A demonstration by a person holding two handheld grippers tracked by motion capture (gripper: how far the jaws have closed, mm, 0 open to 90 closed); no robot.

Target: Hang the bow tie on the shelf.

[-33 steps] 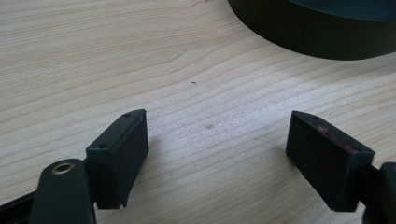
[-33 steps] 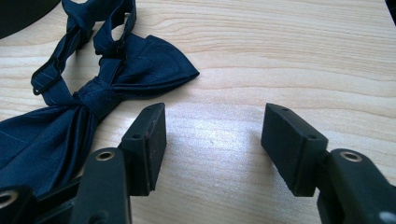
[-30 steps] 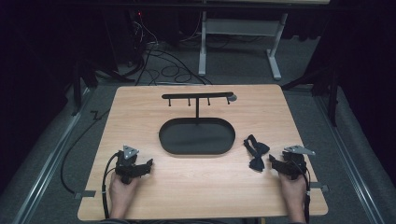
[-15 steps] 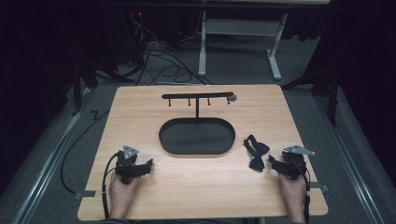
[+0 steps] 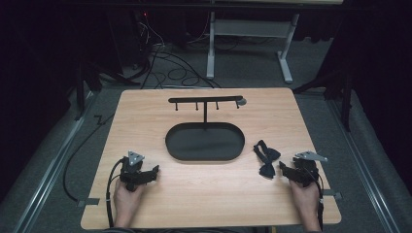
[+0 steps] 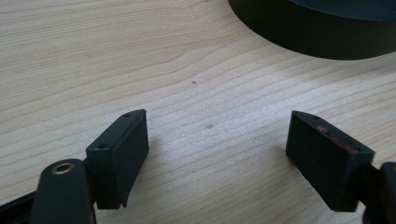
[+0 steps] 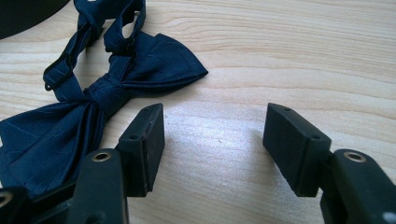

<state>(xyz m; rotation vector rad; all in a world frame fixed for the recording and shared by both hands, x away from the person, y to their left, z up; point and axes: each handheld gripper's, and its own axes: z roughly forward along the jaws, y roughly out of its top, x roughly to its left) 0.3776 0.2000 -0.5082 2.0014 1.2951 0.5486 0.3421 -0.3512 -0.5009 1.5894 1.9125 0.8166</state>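
1. A dark blue bow tie (image 7: 100,84) was seen lying flat on the wooden table (image 5: 209,194), at the lower right of the high view, between the black oval tray (image 5: 204,142) and the right gripper (image 5: 287,171); in the right gripper view it filled the upper left of the frame, its strap looped towards the top edge.

2. The right gripper (image 7: 212,142) was found released, its jaws spread wide over bare wood, with the left-hand jaw just beside the tie's wing and nothing held between them.

3. The left gripper (image 6: 215,154) was likewise found released and empty; it was set low over bare wood at the lower left of the high view, well apart from the tie, with the tray's rim at the upper right of its own view.

4. A T-shaped rack (image 5: 206,101) with small hooks was seen standing upright from the tray's far side.

5. The step in hand was judged to be the approach, with no grasp yet made.

6. For the next move, a shift of the right gripper towards the tie's knot would probably be called for, so that the jaws could be closed across it.
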